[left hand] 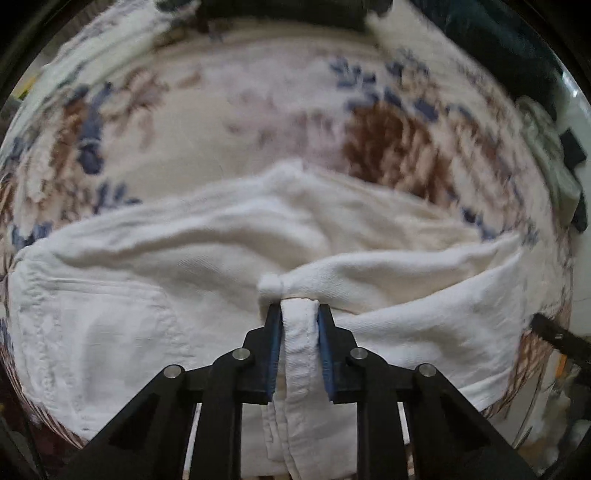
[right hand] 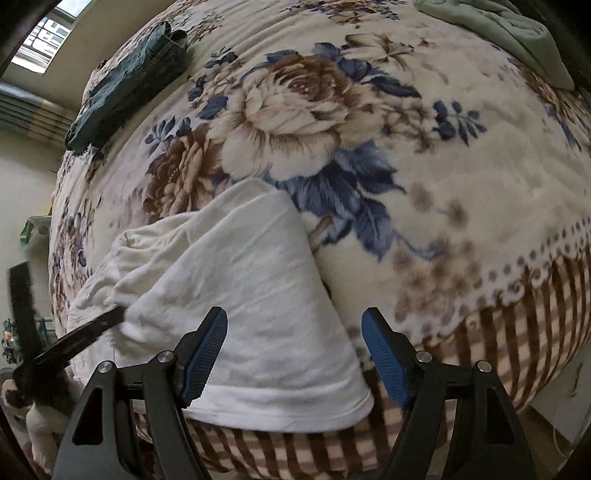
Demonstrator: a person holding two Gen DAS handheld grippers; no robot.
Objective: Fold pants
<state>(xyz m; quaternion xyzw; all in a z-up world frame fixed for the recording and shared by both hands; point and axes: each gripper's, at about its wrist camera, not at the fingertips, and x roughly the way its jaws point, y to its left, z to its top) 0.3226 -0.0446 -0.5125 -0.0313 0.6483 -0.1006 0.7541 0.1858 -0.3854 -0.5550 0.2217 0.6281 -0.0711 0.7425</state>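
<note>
Here our left gripper (left hand: pixel 299 314) pinches the white pants' (left hand: pixel 147 295) hemmed edge. Our right gripper (right hand: pixel 295 332) hangs wide open, empty, directly above the leg end, which runs away up-left across the floral blanket (right hand: pixel 443 166).

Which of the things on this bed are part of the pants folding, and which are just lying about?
Part of the job:
white pants
left tongs, shut on a seamed fold of the pants
right tongs, open over a pant leg

Just lying about:
floral blanket
dark green garment
pale green cloth
</note>
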